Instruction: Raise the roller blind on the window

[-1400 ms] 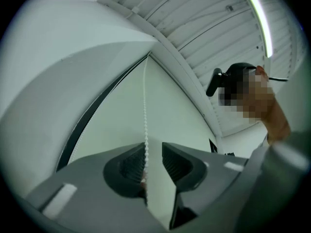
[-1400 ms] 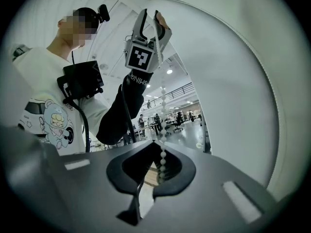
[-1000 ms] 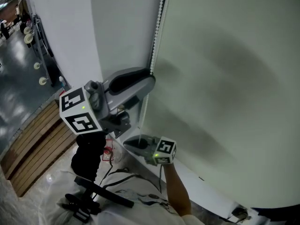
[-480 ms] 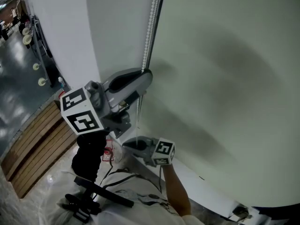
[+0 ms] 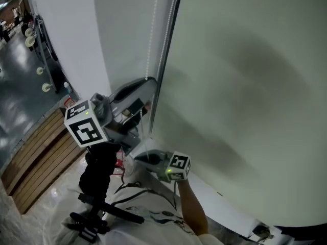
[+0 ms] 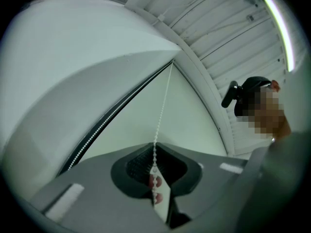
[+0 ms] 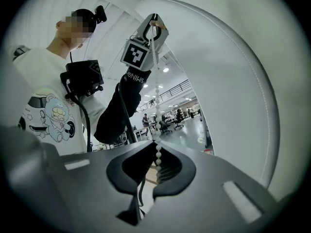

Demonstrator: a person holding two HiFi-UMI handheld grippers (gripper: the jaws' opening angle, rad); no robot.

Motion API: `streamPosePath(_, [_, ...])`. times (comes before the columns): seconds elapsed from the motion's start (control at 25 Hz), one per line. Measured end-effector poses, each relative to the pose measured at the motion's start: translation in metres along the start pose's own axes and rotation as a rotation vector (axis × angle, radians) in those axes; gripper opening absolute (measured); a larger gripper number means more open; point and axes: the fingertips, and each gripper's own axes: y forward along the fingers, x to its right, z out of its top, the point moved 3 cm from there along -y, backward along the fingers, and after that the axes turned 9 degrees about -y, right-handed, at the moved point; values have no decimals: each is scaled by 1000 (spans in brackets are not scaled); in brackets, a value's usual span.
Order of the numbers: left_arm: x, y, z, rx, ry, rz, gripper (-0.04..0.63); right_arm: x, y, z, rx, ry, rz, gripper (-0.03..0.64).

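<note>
The pale roller blind [image 5: 245,86] fills the right of the head view. One strand of its white bead chain [image 5: 151,34] hangs clear of the dark window frame [image 5: 166,50] and runs down into my left gripper [image 5: 145,80], which is shut on it and tilted upward. In the left gripper view the chain [image 6: 163,110] rises from the closed jaws of the left gripper [image 6: 155,154]. Lower down, my right gripper [image 5: 148,158] is shut on the same chain. In its own view the beads [image 7: 156,130] pass between the closed jaws of the right gripper [image 7: 158,154] and lead up to the left gripper [image 7: 151,30].
A white curved wall [image 5: 71,34] stands left of the window. Below it lie wooden slats [image 5: 36,152] and a drop to an open hall [image 5: 15,86]. A white sill [image 5: 225,208] runs under the blind. A second chain strand follows the frame [image 6: 97,130].
My left gripper has shifted left and slightly down, drawing one chain strand away from the window frame. The right gripper has stayed put.
</note>
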Motion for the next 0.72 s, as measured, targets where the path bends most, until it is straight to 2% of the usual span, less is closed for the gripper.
streamPosePath(0.24, [-7,-5,-1,1,-18,51,9,4,-8,-10,13,43,-13,2])
streamPosePath(0.72, [-19,-10,-5,-14,-49,92,9,4,-11,-23,18,63,-30,14])
